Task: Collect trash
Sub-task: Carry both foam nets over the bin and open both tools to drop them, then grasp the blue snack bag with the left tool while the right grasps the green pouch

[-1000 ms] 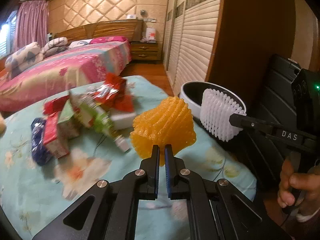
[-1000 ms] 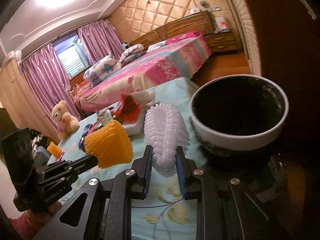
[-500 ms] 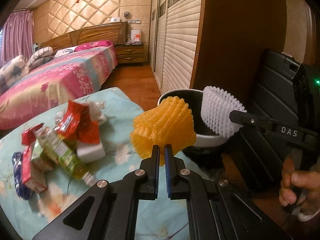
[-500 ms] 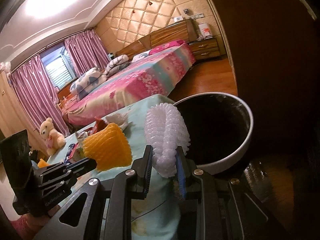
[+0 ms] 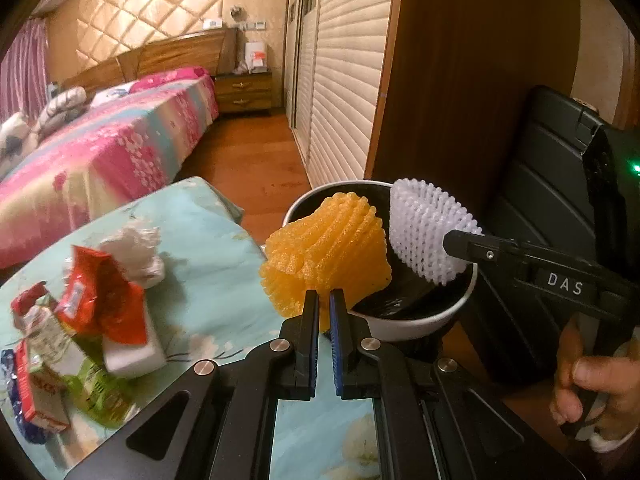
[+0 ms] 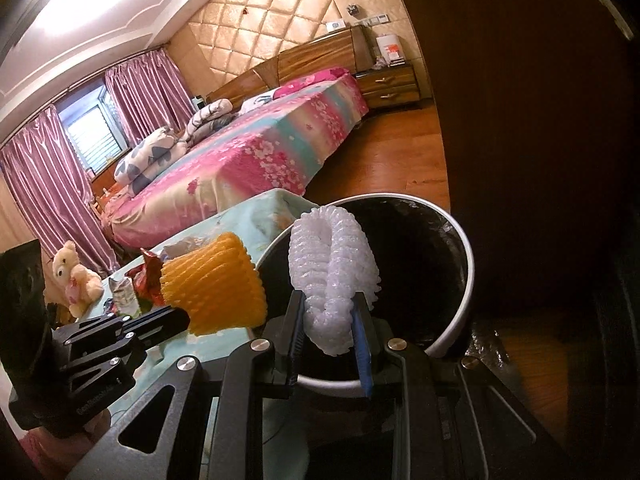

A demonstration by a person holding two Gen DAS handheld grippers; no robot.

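Ok so both tools are clamped on foam nets: left tool (image 5: 324, 304) on the orange net (image 5: 326, 248), right tool (image 6: 332, 320) on the white net (image 6: 334, 276). Imo get fully over the bin (image 6: 460, 280) b4 letting go, orange's only at the rim.

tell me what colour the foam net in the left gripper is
Orange-yellow. The foam net in the left gripper shows best in the left wrist view.

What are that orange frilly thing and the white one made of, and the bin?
Orange net and white net: apparently soft foam mesh, matte, judging by the ribbed open weave that squashes between the fingers. Bin: smooth white rim, probably plastic, with a glossy black liner.
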